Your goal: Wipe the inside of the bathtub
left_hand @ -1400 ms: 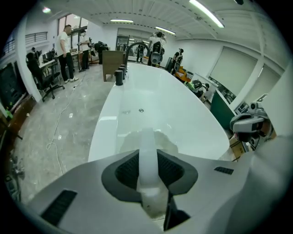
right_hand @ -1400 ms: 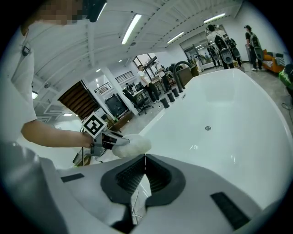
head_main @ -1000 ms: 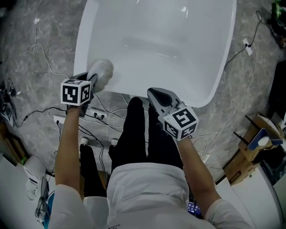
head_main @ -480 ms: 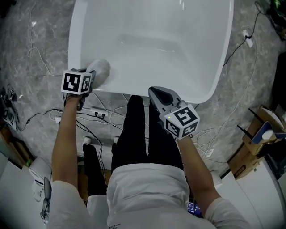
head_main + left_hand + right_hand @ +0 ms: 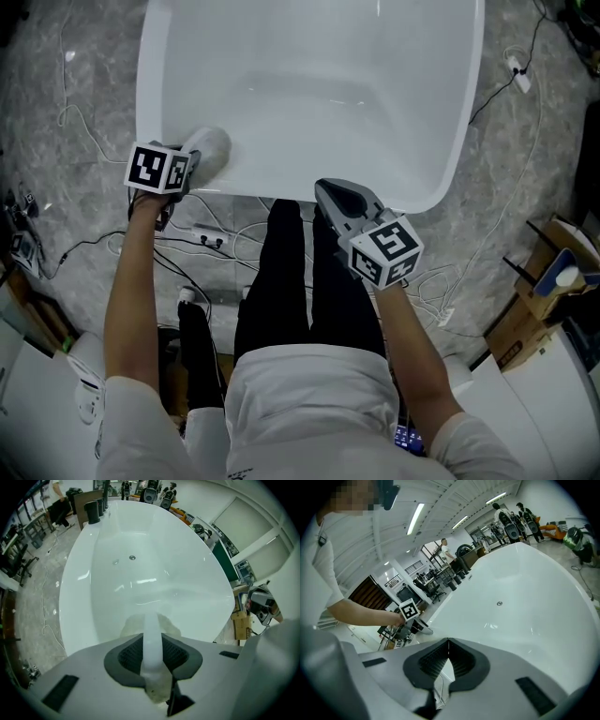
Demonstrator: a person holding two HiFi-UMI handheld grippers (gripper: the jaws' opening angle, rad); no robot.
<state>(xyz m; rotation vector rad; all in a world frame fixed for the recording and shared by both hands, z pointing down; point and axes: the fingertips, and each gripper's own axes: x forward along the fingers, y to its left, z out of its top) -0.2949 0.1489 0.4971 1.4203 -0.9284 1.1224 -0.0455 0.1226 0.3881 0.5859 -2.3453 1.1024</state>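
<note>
Nearest: right gripper point(image 5: 326, 194) hangs over the person's dark trouser legs point(image 5: 281, 281), short of the tub's near end. Jaws pressed together, nothing between them; the right gripper view shows only the seam where the pads meet.

Left gripper point(image 5: 190, 162) sits farther out and to the left, at the near-left corner of the bathtub point(image 5: 441, 178). Jaws are clamped on a white cloth point(image 5: 212, 147). In the left gripper view a strip of it runs up between the pads and the wad bulges out past the tips. The wad sits on or just inside the rim; contact with the enamel cannot be told.

Floor below: power strip point(image 5: 208, 239) and loose cables on grey stone.

Key relation: the tub's long axis runs straight away from the person. From the left gripper point(image 5: 151, 644) the basin lies ahead and slightly right, the near wall falls away just beyond the cloth point(image 5: 151, 620), and the drain point(image 5: 132, 558) lies well out along the floor. The cloth-bearing left hand is the nearer to unwiped surface. Judgement: wiping is barely started, and the next stroke should go forward and down.
</note>
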